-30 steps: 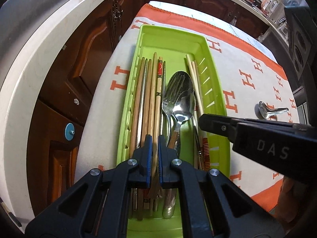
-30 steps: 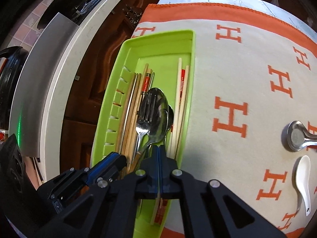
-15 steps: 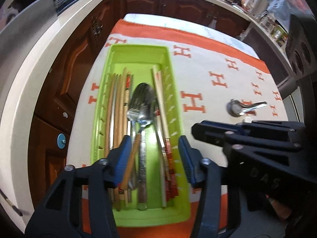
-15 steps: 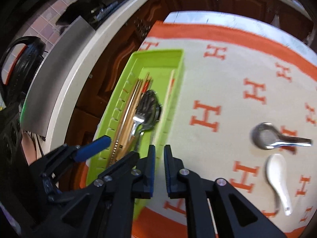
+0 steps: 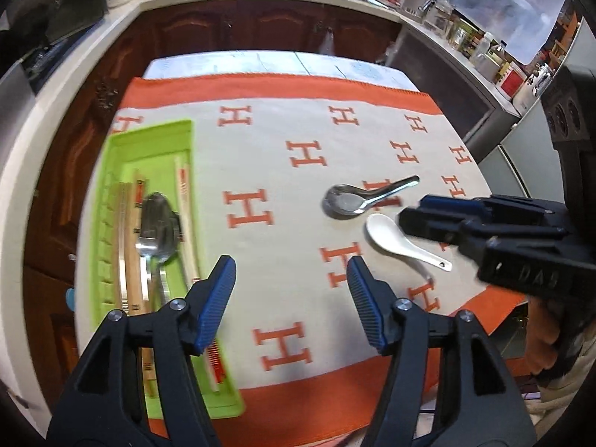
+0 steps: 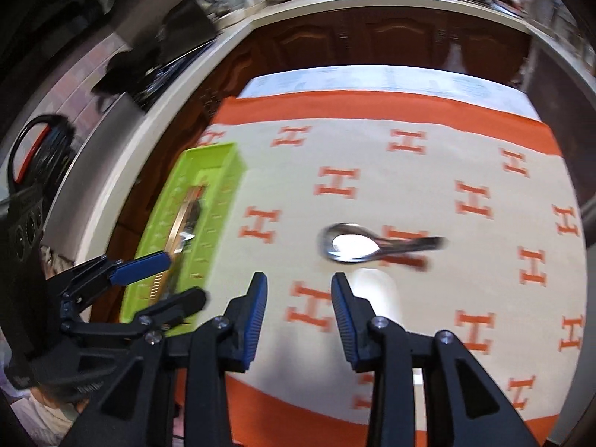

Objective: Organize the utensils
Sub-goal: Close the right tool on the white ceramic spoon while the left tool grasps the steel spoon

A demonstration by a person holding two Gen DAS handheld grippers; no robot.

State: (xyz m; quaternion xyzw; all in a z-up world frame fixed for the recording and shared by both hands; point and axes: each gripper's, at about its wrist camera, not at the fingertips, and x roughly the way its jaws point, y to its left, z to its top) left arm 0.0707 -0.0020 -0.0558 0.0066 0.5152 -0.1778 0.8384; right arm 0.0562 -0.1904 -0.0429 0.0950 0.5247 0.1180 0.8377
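At the far left we found the green tray (image 5: 149,141) lying on the orange-and-cream cloth (image 5: 283,171) near its left edge; inside it lay a row of chopsticks (image 5: 126,223) along the slotted wall, a steel spoon (image 5: 156,219) with a fork partly under it in the middle, and another pair of chopsticks (image 5: 185,201) against the inner wall; all of these pointed lengthwise down the tray; our left gripper (image 5: 290,279) hung above the bare cloth just right of the tray, its blue-padded jaws spread wide with nothing between them; further right a metal soup spoon (image 5: 354,201) rested bowl-up on the cloth, its handle pointing right; just below it lay a white ceramic spoon (image 5: 395,238), handle angled toward the lower right, the two near each other but apart; our right gripper (image 6: 298,298) stood over the cloth short of the white spoon (image 6: 376,290), its jaws parted and holding nothing; from its own camera the picture was blurred, so we could tell only that the white spoon sat just beyond its right finger, the metal spoon (image 6: 354,246) lay beyond that, and the tray (image 6: 208,160) lay off to the left
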